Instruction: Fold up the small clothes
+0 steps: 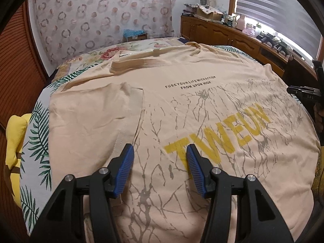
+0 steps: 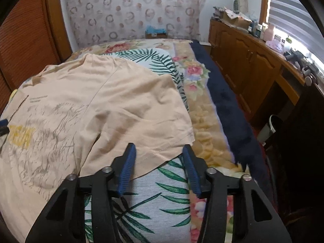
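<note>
A beige T-shirt (image 1: 182, 105) with yellow letters and grey crack print lies spread on the bed. Its left sleeve (image 1: 95, 117) is folded in over the body. My left gripper (image 1: 160, 151) is open and empty, just above the shirt's printed front. In the right wrist view the shirt's right sleeve (image 2: 141, 109) lies flat, stretched out over the leaf-print sheet (image 2: 154, 192). My right gripper (image 2: 159, 149) is open and empty, its jaws either side of the sleeve's hem edge. The right gripper also shows at the far right of the left wrist view (image 1: 303, 93).
The bed has a leaf-print sheet, a floral blanket (image 2: 194, 75) and a dark blue blanket edge (image 2: 228, 105). A yellow cushion (image 1: 14, 141) lies at the bed's left. A wooden cabinet (image 2: 253, 64) with clutter runs along the right wall. A patterned headboard cloth (image 1: 101, 16) stands behind.
</note>
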Demonstrator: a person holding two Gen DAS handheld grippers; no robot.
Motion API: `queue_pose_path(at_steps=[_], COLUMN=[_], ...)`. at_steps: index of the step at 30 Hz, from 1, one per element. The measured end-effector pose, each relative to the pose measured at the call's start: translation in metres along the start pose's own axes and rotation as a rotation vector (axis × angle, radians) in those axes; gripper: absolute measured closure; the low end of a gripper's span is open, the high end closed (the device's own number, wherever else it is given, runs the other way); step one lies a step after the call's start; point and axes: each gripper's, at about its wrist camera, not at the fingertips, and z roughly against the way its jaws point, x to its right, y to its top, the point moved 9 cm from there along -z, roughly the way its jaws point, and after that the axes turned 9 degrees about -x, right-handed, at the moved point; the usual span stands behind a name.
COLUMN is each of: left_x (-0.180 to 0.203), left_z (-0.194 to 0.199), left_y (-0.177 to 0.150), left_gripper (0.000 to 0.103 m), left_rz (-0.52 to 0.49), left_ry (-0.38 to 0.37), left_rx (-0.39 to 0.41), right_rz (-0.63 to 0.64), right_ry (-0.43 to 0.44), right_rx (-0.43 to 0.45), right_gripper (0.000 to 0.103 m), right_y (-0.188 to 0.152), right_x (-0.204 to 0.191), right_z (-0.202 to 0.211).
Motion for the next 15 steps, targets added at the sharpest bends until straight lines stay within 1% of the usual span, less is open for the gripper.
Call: queue_pose_path(at_steps=[1,4,6,7,9,11,14,15], left_x=[-0.001,-0.001,-0.001,-0.002,-0.001,-0.001,-0.001,-0.001], left_z=[-0.001,-0.002,-0.002,-0.002,-0.002,-0.002,-0.002,-0.002], left_y=[0.0,0.0,0.001,0.0,0.001,0.001,0.001,0.001], left_gripper=[0.05,0.05,0.05,0.05,0.049,0.049,0.049,0.049], left_rz=[0.001,0.003,0.004,0.003,0.004,0.003,0.004,0.005], left_ry=[0.0,0.0,0.0,0.0,-0.002,0.0,-0.001,-0.003], left_rx=[-0.006,-0.009,-0.009,-0.008,-0.009,-0.009,-0.009,-0.009], right_rz=[0.006,0.008,0.013,0.012,0.017,0.026,0.022,0.023], right_ry=[-0.005,-0.011,-0.023,-0.015,0.01,0.048,0.057,0.058], right_rx=[0.006,0.013,0.02,0.023,0.024,0.065,0.109,0.136], right_gripper=[0.064,0.076,0.091,0.099,0.102,0.103,0.103,0.103], right_y=[0.0,-0.001,0.0,0.0,0.0,0.004,0.013,0.018], right_x=[0.002,0.006,0.009,0.01,0.008,0.002,0.0,-0.001], right_z=[0.001,0.002,0.002,0.003,0.004,0.013,0.028,0.036])
